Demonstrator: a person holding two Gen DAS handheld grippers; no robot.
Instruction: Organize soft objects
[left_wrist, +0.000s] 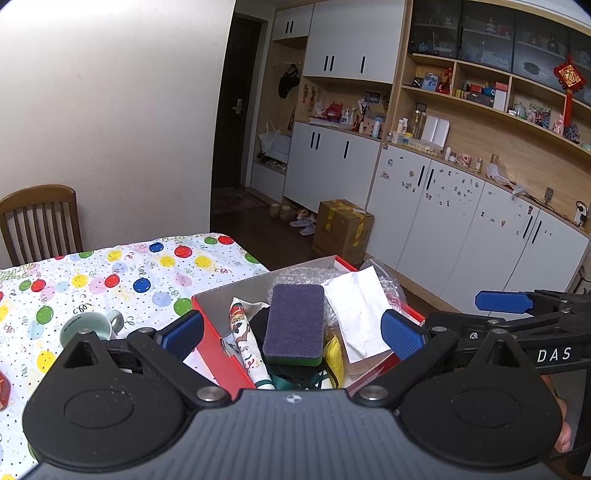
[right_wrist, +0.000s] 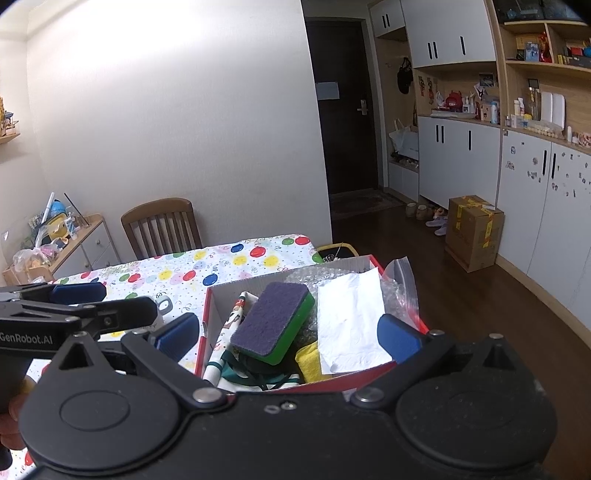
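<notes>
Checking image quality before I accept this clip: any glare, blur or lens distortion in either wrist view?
Left wrist: sharp on the sponge, cabinets bow strongly, corners vignette. Right wrist: bright glare on the white wall, door frame curves, box contents stay sharp.

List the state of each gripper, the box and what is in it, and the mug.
left gripper: open, empty, above the box
right gripper: open, empty, above the box
red box: open, full
sponge: lying on top, purple side up
white tissue: unfolded, leaning on the box's right side
mug: upright on the table
</notes>
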